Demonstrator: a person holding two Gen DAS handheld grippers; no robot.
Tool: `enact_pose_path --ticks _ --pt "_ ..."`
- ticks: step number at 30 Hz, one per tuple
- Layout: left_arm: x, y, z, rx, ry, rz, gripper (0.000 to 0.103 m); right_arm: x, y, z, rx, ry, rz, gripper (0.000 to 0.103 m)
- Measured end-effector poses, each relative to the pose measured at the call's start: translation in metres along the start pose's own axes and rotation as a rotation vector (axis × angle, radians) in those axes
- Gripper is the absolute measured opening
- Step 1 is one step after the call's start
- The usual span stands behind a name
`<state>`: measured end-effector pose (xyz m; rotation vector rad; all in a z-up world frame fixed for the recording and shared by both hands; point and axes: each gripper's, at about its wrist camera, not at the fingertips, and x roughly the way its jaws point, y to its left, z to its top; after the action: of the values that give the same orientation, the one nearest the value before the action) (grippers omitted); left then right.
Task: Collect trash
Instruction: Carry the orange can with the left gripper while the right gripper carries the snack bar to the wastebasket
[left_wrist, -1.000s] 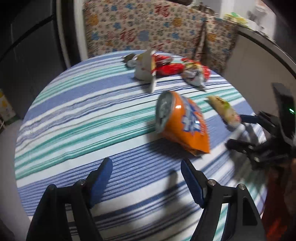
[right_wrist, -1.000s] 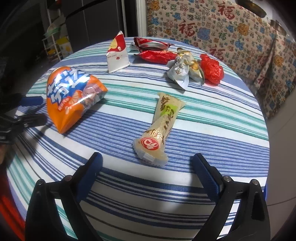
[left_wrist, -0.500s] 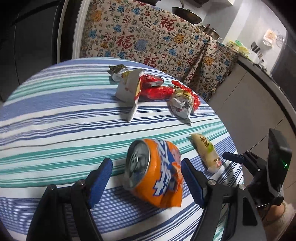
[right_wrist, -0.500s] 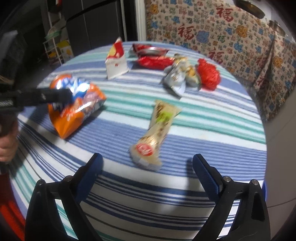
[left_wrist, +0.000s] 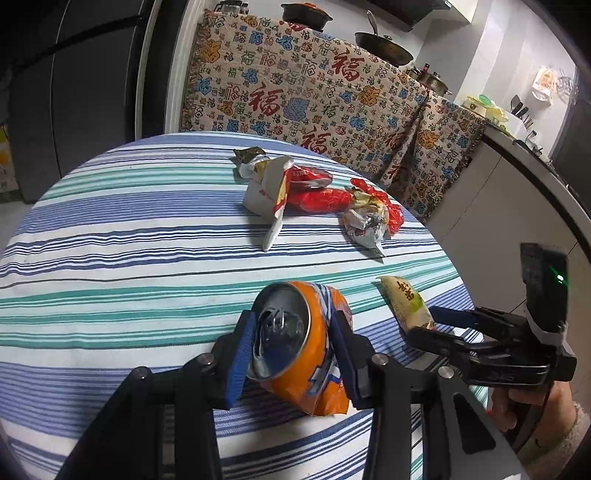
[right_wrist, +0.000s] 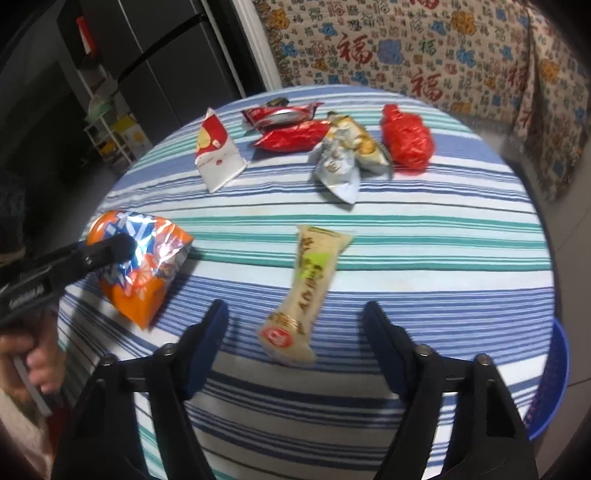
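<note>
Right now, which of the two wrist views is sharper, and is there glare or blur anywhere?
Left wrist view: sharp, with strong fisheye bending at the edges and dark corners; the crushed orange soda can is crisp. Right wrist view: softer, motion-blurred; glare whitens that can's foil side, and the beige snack wrapper looks smeared.
</note>
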<state>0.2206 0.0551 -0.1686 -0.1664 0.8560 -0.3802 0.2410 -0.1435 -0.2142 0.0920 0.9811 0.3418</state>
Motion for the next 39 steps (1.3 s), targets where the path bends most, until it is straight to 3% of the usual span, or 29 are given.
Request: enact_pose_path --ticks 2,5,11,24,39 --pt "-0.001 -0.004 -0.003 0.014 -0.004 0.012 0.042 0.006 0.003 0.001 -0.010 0.033 -0.045 0.021" --pt "-0.004 -0.009 -0.005 0.038 -0.015 0.032 0.042 -0.001 0.001 0.001 0.003 0.024 -0.039 0.017" --pt "-0.012 -0.015 -0.003 0.034 -0.043 0.045 0.042 -0.029 0.011 -0.002 -0.048 -0.044 0.009 0.017" --pt "-0.025 -0.040 -0.009 0.044 -0.061 0.091 0.042 -0.060 0.007 -0.012 -0.072 -0.089 0.050 0.017" --pt "-0.016 -0.096 -0.008 0.093 -0.052 0.098 0.042 -0.086 -0.017 -0.022 -0.039 -0.119 0.047 0.017"
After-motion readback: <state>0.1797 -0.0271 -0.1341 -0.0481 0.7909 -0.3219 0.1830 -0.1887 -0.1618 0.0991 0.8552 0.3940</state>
